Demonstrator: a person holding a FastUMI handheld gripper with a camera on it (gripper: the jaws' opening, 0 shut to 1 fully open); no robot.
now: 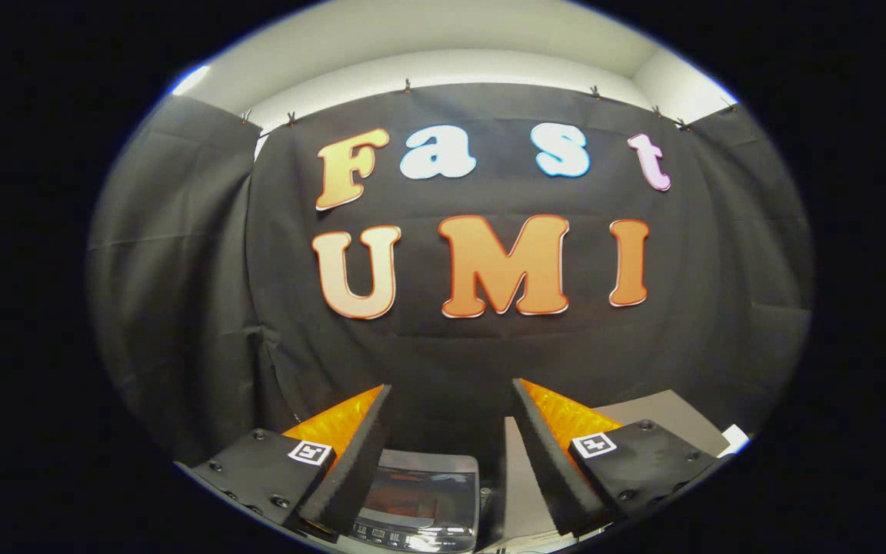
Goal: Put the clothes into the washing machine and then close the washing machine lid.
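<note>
tool [451, 408] wide, holding nothing | washing machine [421, 496] between fingers, left side hidden by finger

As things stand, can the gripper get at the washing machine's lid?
Probably yes: the gripper is open and holds nothing, and the washing machine sits low between its fingers with nothing visible in between.

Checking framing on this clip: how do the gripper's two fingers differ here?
The left finger partly covers the washing machine low between the fingers; the right finger stands beside it, before a pale surface. They slant opposite ways, apart at the tips. Both have black pads, orange backs and a marker tag. The gripper is open, holding nothing.
</note>
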